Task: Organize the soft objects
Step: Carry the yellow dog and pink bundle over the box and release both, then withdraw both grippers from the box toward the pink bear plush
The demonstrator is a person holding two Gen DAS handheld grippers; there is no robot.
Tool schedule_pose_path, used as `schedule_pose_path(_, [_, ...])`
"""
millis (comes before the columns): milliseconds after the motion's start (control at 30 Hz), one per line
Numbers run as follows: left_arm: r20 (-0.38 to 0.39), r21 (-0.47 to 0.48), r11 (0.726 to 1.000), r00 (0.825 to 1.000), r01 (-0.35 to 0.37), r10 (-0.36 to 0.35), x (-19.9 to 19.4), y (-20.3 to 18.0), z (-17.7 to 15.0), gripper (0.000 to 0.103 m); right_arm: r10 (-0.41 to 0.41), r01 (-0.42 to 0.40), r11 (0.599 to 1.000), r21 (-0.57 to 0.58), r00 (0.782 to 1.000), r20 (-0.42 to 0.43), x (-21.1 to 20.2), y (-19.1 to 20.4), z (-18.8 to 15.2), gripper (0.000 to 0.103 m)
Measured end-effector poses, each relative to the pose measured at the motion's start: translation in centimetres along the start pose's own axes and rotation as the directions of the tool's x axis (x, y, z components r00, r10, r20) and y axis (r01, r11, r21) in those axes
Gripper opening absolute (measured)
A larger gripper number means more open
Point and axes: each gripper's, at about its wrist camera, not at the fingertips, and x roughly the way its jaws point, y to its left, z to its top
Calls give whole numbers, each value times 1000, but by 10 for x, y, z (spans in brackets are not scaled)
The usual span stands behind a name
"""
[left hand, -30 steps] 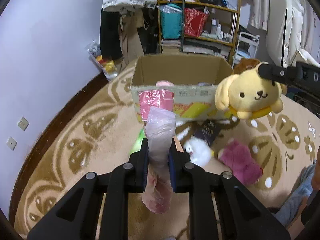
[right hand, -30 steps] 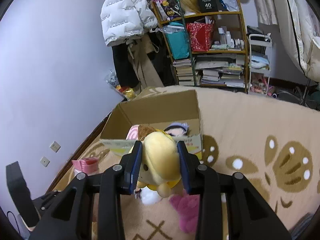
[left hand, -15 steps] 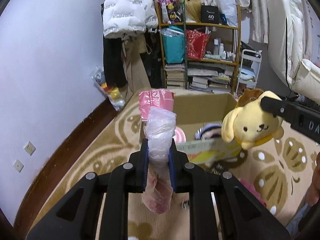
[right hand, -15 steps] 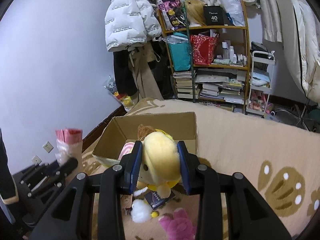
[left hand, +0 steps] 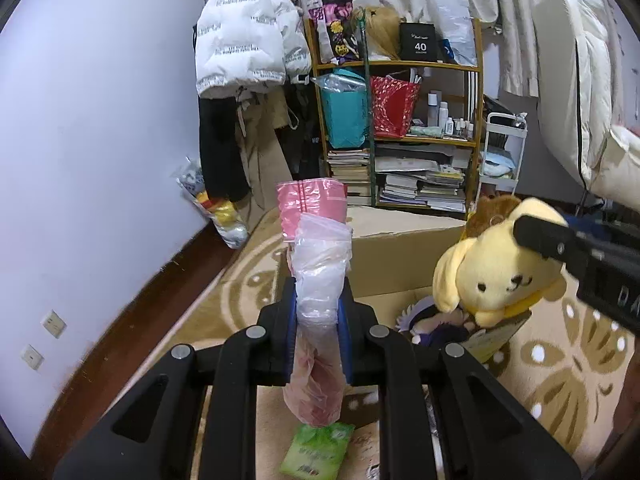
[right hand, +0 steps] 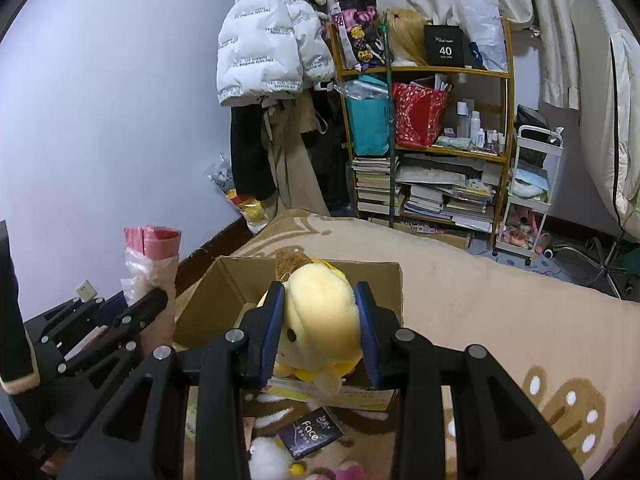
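- Since a second ago both held things have come up from low over the rug to the cardboard box; the yellow plush dog now hangs over the box's open top rather than in front of its printed side.
- The left hand-held gripper is clamped on a bagged pink roll; its long axis stands about upright, pink top up, lower end hanging below the pads.
- In the right wrist view that roll stands left of the box, beside its left wall.
- The right hand-held gripper is clamped on the plush dog's head; in the left wrist view the plush dog faces the camera, body hanging down, brown cap on top.
- Inside the box, a dark-haired doll lies under the dog.
- On the rug, near the box's front: a dark packet marked "Face", a white fluffy toy, and a green packet under the roll.
- Far behind stand a cluttered shelf and a hanging white puffer jacket.
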Motion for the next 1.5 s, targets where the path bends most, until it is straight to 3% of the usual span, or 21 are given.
schedule_pose_path(200, [-10, 33, 999, 1000, 1, 0, 21, -9, 1, 17, -7, 7, 1000, -8, 1000, -17, 20, -8, 0, 37])
schedule_pose_path(533, [-44, 7, 999, 998, 41, -40, 46, -14, -7, 18, -26, 26, 1000, -2, 998, -51, 44, -22, -7, 37])
schedule_pose_path(933, [-111, -5, 999, 993, 40, -41, 56, -10, -11, 25, 5, -6, 1000, -14, 996, -85, 56, -19, -13, 42])
schedule_pose_path(1033, [-112, -16, 1000, 993, 27, -28, 52, -4, -12, 31, 12, -13, 1000, -13, 996, -83, 53, -18, -14, 42])
schedule_pose_path(1167, [-116, -28, 1000, 993, 5, -9, 45, 3, -12, 53, 16, -17, 1000, -9, 997, -74, 46, -18, -13, 43])
schedule_pose_path(1300, [-128, -48, 999, 992, 5, -11, 35, 8, -13, 54, 19, -20, 1000, -1, 997, -71, 40, -19, -13, 45])
schedule_pose_path(1367, [-128, -44, 999, 992, -2, -4, 29, 9, -13, 54, 21, -21, 1000, 5, 998, -63, 34, -18, -12, 59])
schedule_pose_path(1500, [-114, -34, 999, 994, -9, 5, 15, 9, -11, 56, 29, -28, 999, 15, 999, -46, 19, -17, -12, 63])
